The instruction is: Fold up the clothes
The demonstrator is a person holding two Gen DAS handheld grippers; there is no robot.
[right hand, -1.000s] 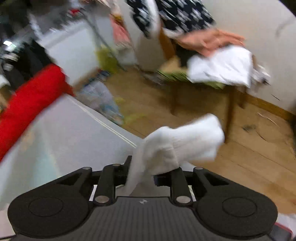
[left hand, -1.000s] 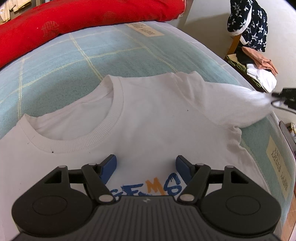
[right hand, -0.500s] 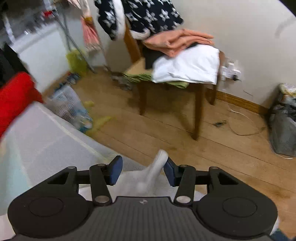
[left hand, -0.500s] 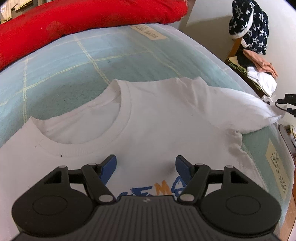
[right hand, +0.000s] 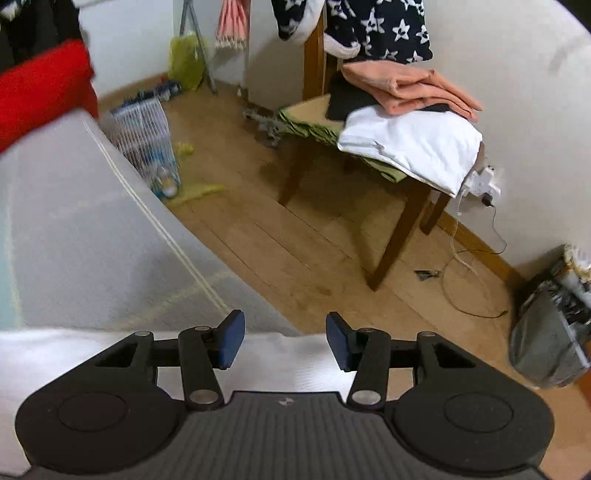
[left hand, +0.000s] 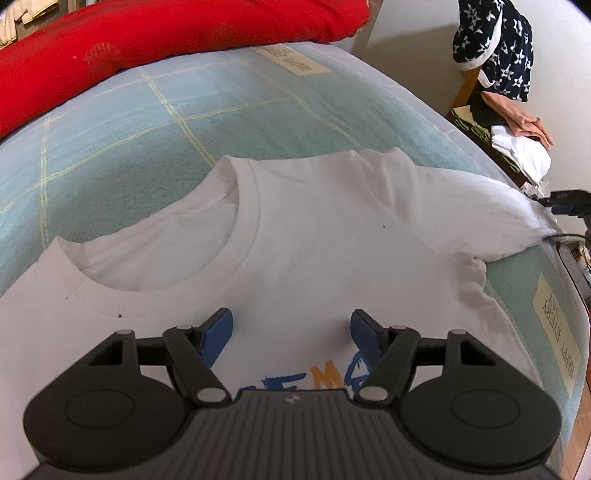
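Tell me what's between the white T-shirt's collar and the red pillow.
Only bare blue checked bedsheet between the white T-shirt collar and red pillow, in the left wrist view.

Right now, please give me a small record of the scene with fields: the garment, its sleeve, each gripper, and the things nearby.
garment: white T-shirt, front up, spread on the bed, collar toward the red pillow
sleeve: right sleeve stretched out flat toward the bed's edge
left gripper: jaws open, above the chest print, nothing between them
right gripper: jaws open over the white cloth at the bed's edge, not pinching it
nearby: wooden chair with folded clothes
fold: not yet begun
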